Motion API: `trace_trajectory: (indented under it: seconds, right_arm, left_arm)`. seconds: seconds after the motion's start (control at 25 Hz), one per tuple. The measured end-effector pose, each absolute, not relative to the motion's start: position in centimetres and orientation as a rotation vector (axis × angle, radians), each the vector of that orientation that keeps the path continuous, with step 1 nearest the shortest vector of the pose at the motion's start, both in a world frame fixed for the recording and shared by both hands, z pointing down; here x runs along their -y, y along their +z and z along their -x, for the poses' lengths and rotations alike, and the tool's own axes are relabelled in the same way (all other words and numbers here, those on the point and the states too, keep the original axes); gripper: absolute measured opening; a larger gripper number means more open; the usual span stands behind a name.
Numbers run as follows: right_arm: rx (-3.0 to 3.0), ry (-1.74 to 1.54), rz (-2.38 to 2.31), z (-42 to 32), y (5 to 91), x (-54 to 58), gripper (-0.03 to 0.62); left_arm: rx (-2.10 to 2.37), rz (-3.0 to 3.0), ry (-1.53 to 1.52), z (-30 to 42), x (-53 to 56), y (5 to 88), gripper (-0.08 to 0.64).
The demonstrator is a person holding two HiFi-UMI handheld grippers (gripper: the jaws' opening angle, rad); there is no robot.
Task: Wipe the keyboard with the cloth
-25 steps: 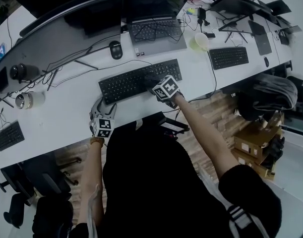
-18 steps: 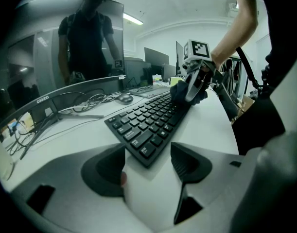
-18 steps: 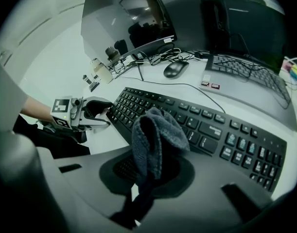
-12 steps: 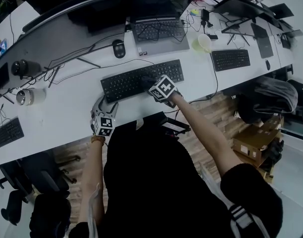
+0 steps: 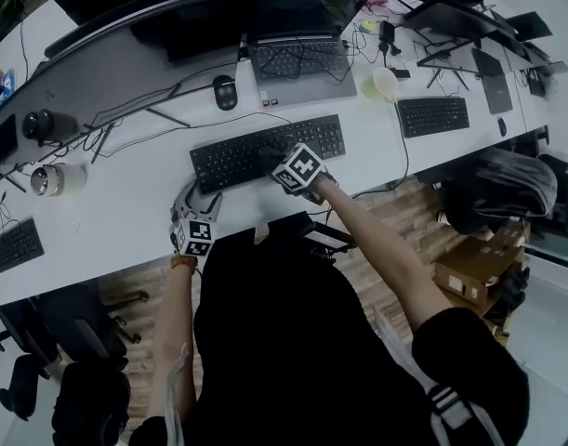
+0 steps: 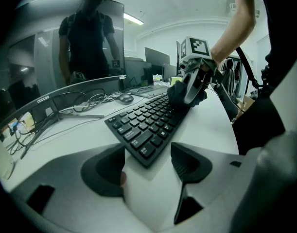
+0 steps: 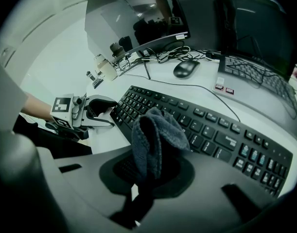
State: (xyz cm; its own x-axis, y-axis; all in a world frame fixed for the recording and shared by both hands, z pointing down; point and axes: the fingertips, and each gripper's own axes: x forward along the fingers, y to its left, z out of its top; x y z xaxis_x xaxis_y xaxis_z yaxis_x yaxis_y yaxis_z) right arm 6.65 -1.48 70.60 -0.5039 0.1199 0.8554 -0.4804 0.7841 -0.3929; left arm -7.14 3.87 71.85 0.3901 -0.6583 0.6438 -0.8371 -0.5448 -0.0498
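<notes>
A black keyboard (image 5: 237, 161) lies on the white desk (image 5: 116, 221). My right gripper (image 5: 282, 161) is shut on a dark grey cloth (image 7: 155, 137), which it presses onto the keys near the keyboard's middle. In the right gripper view the cloth bunches up between the jaws above the keyboard (image 7: 221, 135). My left gripper (image 5: 196, 198) is open at the keyboard's left front corner. In the left gripper view that corner of the keyboard (image 6: 143, 130) lies between the spread jaws, and the right gripper (image 6: 192, 89) with the cloth (image 6: 177, 93) shows farther along the keys.
Behind the keyboard are a mouse (image 5: 224, 91), a laptop (image 5: 297, 63), loose cables (image 5: 144, 119) and a curved monitor (image 5: 172, 17). A pale green cup (image 5: 384, 84) and a second keyboard (image 5: 432, 114) sit to the right, a metal cup (image 5: 56, 179) to the left.
My right gripper has slid the cloth a little to the left along the keys. The left gripper has stayed at the keyboard's corner.
</notes>
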Motion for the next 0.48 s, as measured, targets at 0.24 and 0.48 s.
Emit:
trace_trajectory:
  seconds: [0.24, 0.48]
  right_arm:
    - [1.977, 0.752, -0.224, -4.8, 70.4, 0.9, 0.035]
    - [1.986, 0.748, -0.172, -2.3, 70.4, 0.4, 0.035]
  left_arm:
    - [1.312, -2.372, 0.897, 7.1, -3.8, 71.6, 0.291]
    - [1.310, -2.372, 0.897, 7.1, -3.7, 71.7, 0.293]
